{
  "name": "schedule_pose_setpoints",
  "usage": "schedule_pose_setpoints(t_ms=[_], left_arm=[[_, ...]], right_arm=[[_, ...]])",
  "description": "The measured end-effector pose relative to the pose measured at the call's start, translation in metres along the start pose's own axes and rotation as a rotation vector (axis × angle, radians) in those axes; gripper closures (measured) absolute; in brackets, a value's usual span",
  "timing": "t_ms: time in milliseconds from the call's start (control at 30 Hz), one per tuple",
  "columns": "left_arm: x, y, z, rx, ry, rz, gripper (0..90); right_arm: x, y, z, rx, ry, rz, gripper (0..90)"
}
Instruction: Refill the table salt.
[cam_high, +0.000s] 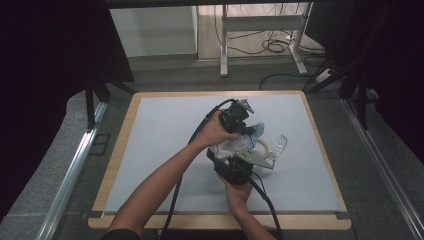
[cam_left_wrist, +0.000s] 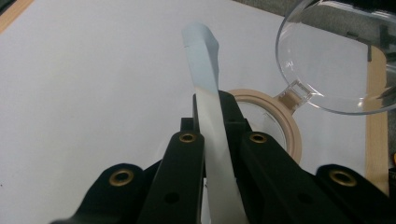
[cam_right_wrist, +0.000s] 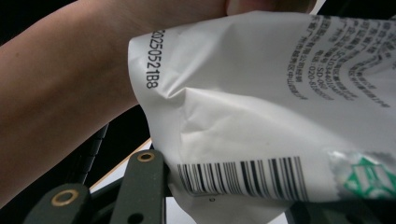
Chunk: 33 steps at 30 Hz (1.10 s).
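Left hand-held gripper (cam_left_wrist: 212, 154) pinches a crinkled, glossy white packet (cam_left_wrist: 205, 88) edge.

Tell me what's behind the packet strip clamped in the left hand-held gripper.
Behind the strip lies a beige ring with a clear hinged lid open on the grey mat. The strip and jaws cover the ring's near side.

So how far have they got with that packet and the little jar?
Done: the clear domed lid is swung open off the beige-rimmed jar. In hand: the left gripper and the right gripper both clamp the white printed packet. Left: the packet shows no opening yet, and the contents likely go in the jar.
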<state>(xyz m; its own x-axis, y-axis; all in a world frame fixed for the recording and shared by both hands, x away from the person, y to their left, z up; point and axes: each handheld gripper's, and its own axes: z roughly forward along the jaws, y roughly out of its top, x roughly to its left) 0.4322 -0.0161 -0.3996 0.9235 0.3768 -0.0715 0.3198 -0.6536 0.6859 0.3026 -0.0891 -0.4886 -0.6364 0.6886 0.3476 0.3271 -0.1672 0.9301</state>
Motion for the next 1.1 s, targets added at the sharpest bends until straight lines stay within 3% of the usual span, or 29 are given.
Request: schedule_pose_setpoints(t_ms=[1100], left_arm=[[-0.0002, 0.0023, 0.0044, 0.005, -0.005, 0.005, 89.2]], right_arm=[[-0.0041, 0.0004, -0.0029, 0.005, -0.004, -0.002, 62.5]])
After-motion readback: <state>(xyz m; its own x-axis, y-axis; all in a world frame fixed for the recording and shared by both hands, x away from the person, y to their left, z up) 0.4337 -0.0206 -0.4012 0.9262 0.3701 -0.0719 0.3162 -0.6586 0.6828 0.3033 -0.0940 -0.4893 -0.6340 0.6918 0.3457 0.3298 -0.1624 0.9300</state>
